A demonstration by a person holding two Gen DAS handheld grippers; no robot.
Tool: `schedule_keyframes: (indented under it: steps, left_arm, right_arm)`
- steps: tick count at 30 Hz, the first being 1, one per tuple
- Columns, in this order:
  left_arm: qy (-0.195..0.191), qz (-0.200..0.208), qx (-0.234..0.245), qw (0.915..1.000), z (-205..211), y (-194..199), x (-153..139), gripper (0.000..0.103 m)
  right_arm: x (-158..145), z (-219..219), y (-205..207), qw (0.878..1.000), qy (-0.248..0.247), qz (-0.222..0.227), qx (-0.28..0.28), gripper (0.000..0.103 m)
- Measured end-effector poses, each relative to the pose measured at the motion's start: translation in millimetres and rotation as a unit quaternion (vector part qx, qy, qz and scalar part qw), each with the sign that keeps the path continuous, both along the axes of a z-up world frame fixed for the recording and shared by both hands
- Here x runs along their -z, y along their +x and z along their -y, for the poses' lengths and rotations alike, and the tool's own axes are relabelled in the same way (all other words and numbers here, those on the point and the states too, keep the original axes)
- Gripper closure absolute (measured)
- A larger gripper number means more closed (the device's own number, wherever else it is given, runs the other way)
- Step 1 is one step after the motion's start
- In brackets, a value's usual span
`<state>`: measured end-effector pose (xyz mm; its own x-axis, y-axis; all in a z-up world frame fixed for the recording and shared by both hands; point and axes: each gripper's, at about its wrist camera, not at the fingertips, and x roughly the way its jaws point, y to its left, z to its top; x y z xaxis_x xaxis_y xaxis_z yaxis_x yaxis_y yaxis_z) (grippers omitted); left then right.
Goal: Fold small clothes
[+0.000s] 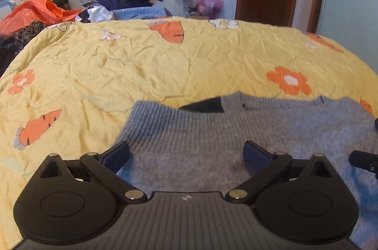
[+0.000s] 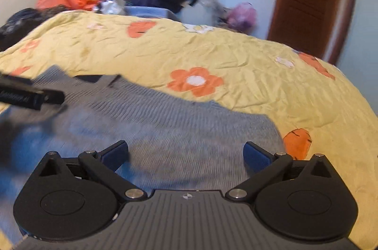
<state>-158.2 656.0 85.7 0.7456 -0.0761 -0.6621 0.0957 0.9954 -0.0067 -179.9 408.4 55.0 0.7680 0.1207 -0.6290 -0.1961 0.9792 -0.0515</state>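
As seen from left wrist cam, the grey knit sweater (image 1: 236, 143) lies spread on the yellow bedsheet (image 1: 141, 65), w/ no clear fold visible; left gripper (image 1: 186, 155) is wide open above it, holding nothing. From right wrist cam, right gripper (image 2: 186, 154) is also wide open, empty, over the sweater; folding seems barely begun.

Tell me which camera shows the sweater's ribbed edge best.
The left wrist view. The grey sweater lies there in fairly sharp focus, and its ribbed edge shows clear ridges. The right wrist view shows the sweater smeared by motion blur, so the ribbing is hard to make out.
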Motion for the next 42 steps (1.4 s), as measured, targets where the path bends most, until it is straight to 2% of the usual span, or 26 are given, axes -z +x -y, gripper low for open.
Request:
schedule_keyframes:
  steps: [2, 4, 6, 9, 11, 15, 22, 31, 34, 37, 40, 42]
  left_arm:
    - [-0.007, -0.014, -0.012, 0.9998, 4.9, 8.8, 6.6, 0.0]
    - [0.007, -0.007, -0.026, 0.9996, 9.2, 10.1, 14.9, 0.0]
    - [0.015, 0.008, -0.024, 0.9996, 9.2, 5.8, 20.5, 0.0]
    - [-0.006, 0.009, -0.031, 0.9995, -1.9, 2.6, 21.9, 0.0]
    - [-0.019, 0.011, -0.039, 0.999, -8.6, -1.7, 20.7, 0.0]
    - [-0.021, 0.013, -0.045, 0.9987, -15.7, -18.4, 18.4, 0.0]
    - [-0.029, 0.006, -0.051, 0.9983, -28.6, -42.0, 18.3, 0.0]
    - [-0.04, -0.006, -0.047, 0.9981, -32.4, -41.7, 23.4, 0.0]
    - [-0.04, 0.013, -0.042, 0.9982, -32.3, -51.8, 16.2, 0.0]
    - [-0.034, 0.022, -0.032, 0.9987, -28.1, -58.4, 13.9, 0.0]
    - [-0.011, 0.013, -0.032, 0.9993, -26.7, -55.5, 22.1, 0.0]
    - [-0.032, 0.007, -0.033, 0.9989, -35.2, -54.6, 25.1, 0.0]
  right_arm:
    - [2.9, 0.9, 14.1, 0.999, 0.021, -0.005, 0.031, 0.0]
    - [13.0, 0.4, 24.7, 0.998, 0.026, -0.023, 0.051, 0.0]
    - [26.3, -1.6, 26.3, 0.999, 0.013, -0.02, 0.048, 0.0]
    - [31.7, -1.7, 21.3, 0.999, 0.015, 0.001, 0.047, 0.0]
    - [29.2, -2.1, 21.1, 0.999, 0.015, 0.001, 0.047, 0.0]
    - [23.6, 4.6, 15.6, 0.998, 0.029, 0.007, 0.058, 0.0]
    - [19.5, 6.6, 2.5, 0.998, 0.022, 0.01, 0.056, 0.0]
    - [24.9, 6.1, 1.3, 0.999, 0.013, 0.009, 0.052, 0.0]
    - [21.7, 7.4, -4.7, 0.998, 0.018, 0.013, 0.056, 0.0]
    - [20.1, 9.0, -9.5, 0.998, 0.019, 0.019, 0.055, 0.0]
    - [25.7, 11.1, -6.2, 0.999, 0.016, 0.017, 0.045, 0.0]
    - [29.0, 10.3, -2.0, 0.999, 0.01, 0.016, 0.036, 0.0]
